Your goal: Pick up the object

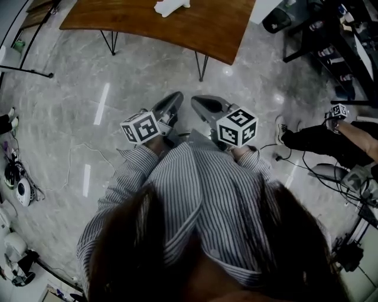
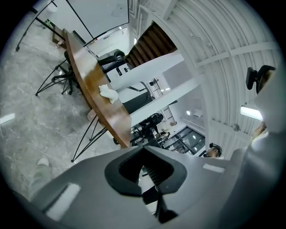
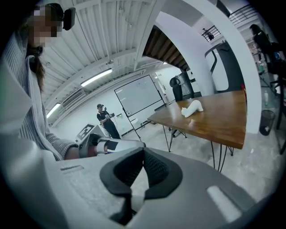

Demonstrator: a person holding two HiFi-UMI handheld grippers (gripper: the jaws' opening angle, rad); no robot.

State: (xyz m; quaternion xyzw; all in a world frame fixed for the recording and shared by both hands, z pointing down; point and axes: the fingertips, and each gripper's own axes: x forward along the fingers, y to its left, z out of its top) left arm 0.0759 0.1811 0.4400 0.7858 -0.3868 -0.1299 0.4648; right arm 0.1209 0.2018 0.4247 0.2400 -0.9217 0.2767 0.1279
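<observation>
1. The left gripper (image 2: 144, 149) has its jaws pressed together, with nothing between the dark pads.
2. The right gripper (image 3: 144, 152) is likewise closed tight and empty, its ribbed pads meeting at the tip.
3. In the head view both grippers are held close to the body of the person in a striped shirt (image 1: 201, 194), side by side above the grey marble floor (image 1: 118, 88), their tips pointing toward the surface and angled toward each other.
4. The white object (image 1: 171, 7) lies on the brown wooden surface (image 1: 212, 26), near the far edge in the head view and well apart from both grippers.
5. The left gripper view shows the same white object on the surface, which stands on thin black legs (image 2: 85, 138).
6. In the right gripper view the white object lies on the surface to the right, beyond the jaws.
7. A second person (image 3: 105, 118) stands far off beside a whiteboard (image 3: 138, 96).
</observation>
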